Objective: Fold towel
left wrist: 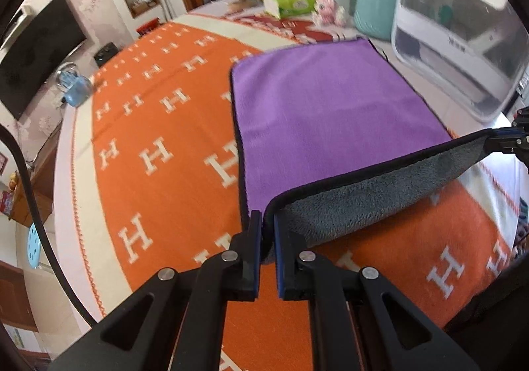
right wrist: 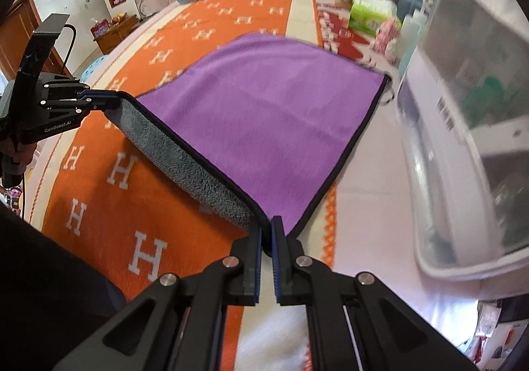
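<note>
Across the orange tablecloth (left wrist: pixel 158 192) the purple towel (left wrist: pixel 330 113) is lying flat ahead of both grippers, its near edge running between them. The left gripper (left wrist: pixel 267 222) and right gripper (right wrist: pixel 267 229) are each pinching one near corner, lifting that hem; the far edge is waiting straight ahead, equally distant from both.

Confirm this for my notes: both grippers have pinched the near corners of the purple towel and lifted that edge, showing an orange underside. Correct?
Not quite. The towel's lifted underside is grey, not orange, as the left wrist view shows; orange is the tablecloth beneath. The left gripper and right gripper do pinch its near corners.
</note>
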Demonstrator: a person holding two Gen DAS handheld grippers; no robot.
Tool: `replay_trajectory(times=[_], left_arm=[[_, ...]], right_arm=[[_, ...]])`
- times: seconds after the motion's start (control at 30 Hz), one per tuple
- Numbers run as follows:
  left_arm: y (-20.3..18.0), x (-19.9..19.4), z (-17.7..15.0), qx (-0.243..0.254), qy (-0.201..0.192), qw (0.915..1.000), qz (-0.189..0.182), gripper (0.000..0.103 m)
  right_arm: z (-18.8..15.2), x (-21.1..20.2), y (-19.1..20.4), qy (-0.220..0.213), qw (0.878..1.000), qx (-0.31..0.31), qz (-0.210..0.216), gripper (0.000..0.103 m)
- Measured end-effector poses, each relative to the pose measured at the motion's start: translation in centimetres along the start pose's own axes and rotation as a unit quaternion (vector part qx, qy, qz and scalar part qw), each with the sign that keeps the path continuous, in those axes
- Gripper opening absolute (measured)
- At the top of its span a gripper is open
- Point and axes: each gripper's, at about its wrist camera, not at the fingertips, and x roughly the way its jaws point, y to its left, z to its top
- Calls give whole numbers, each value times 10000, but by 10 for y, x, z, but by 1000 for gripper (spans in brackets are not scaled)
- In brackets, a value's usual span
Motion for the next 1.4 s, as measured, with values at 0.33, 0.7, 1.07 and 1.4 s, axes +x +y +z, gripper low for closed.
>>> replay_trajectory(times=[0.33,0.7,1.07,1.4], left_arm=[[13,-36,43,-180,-836,9957,353,5],[26,-25,94,-384,-1429,9872,594,5],[41,9,146,-841,-1889,9756,742,5],[40,59,167,-1201,-1931,9694,925,5]], right_arm=[[37,-28,-11,-837,9951,-72,-519,5],[71,-29,-24,-1402,9838,35,-1116,5],[115,-4,-38,-1929,9586,125,-2092,5],[143,42,-45,-2186,9277,29,-3028,5]])
